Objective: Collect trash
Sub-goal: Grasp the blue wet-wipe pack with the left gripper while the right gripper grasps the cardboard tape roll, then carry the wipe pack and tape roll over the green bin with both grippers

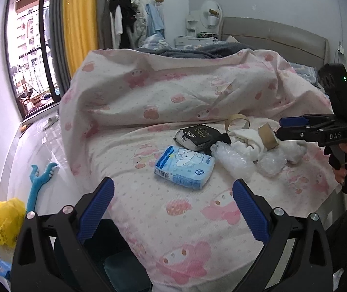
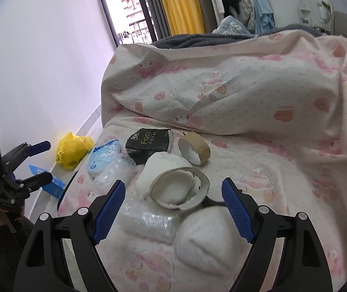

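Blue ribbed pads line both tools, and both stand wide apart with nothing between them. The right gripper hangs over the near end of the litter pile on the bed; a cardboard tape core stuffed with white paper lies just ahead of its fingertips, a roll of bubble wrap and a crumpled white wad sit lower, between the fingers but untouched. The left gripper is empty and points at the bed's edge, short of a blue tissue pack.

Beyond these lie a black tissue pack and a second tape core, all grouped near the folded pink quilt. A yellow plastic bag lies on the floor beside the bed.

Step in hand, as judged: approach, before the first pickup. Nothing is gripped yet.

Next move requires: lower the right tool until one pad passes each side of the stuffed tape core, then close gently, since thin cardboard will likely crush. The yellow bag is a probable receptacle; this cannot be confirmed.
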Available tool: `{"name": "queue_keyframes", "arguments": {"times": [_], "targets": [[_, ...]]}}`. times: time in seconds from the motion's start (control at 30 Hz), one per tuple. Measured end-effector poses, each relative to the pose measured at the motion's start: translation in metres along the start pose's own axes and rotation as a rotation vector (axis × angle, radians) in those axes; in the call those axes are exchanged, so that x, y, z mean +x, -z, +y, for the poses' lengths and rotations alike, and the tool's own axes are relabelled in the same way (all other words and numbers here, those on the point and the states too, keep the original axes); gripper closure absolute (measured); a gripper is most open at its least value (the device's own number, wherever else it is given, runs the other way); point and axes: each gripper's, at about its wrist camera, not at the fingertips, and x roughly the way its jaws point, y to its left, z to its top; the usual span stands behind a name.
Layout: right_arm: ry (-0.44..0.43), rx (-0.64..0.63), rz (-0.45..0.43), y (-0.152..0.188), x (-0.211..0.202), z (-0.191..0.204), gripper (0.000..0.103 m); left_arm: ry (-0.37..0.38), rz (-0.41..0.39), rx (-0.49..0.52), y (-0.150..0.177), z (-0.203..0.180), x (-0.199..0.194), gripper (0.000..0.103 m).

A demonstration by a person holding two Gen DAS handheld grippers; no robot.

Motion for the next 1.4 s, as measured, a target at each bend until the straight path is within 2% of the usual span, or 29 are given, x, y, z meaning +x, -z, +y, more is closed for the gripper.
{"name": "queue_keyframes", "arguments": {"times": [0.17, 0.27, 0.43, 0.67, 0.9, 0.93, 1.03, 1.17, 1.4], "targets": [[-0.016, 0.009, 0.049, 0.0, 0.02, -0.008, 0.021, 0.03, 0.012, 0.037, -0.006, -0.001, 0.019, 0.004], [-0.026, 0.01, 0.059, -0.002, 0.025, -0.009, 0.032, 0.061, 0.032, 0.053, -0.007, 0.0, 0.031, 0.004], [-0.058, 0.015, 0.079, -0.003, 0.029, -0.008, 0.042, 0.102, 0.075, 0.089, -0.007, -0.002, 0.05, 0.004], [-0.062, 0.017, 0.026, -0.012, 0.017, -0.006, 0.043, 0.116, 0.114, 0.096, -0.01, 0.007, 0.071, 0.004], [-0.125, 0.031, -0.023, -0.026, 0.015, 0.001, 0.043, 0.169, 0.149, 0.097, -0.012, 0.008, 0.089, 0.005], [-0.133, 0.026, -0.025, -0.028, 0.016, 0.004, 0.043, 0.177, 0.156, 0.096, -0.012, 0.008, 0.091, 0.006], [-0.143, 0.016, -0.02, -0.032, 0.022, 0.01, 0.043, 0.21, 0.182, 0.081, -0.011, 0.008, 0.1, 0.023], [-0.157, 0.0, -0.017, -0.037, 0.027, 0.021, 0.043, 0.211, 0.17, 0.057, -0.012, 0.01, 0.096, 0.025], [-0.132, -0.047, -0.01, -0.044, 0.036, 0.045, 0.046, 0.149, 0.126, 0.039, -0.016, 0.013, 0.077, 0.026]]}}
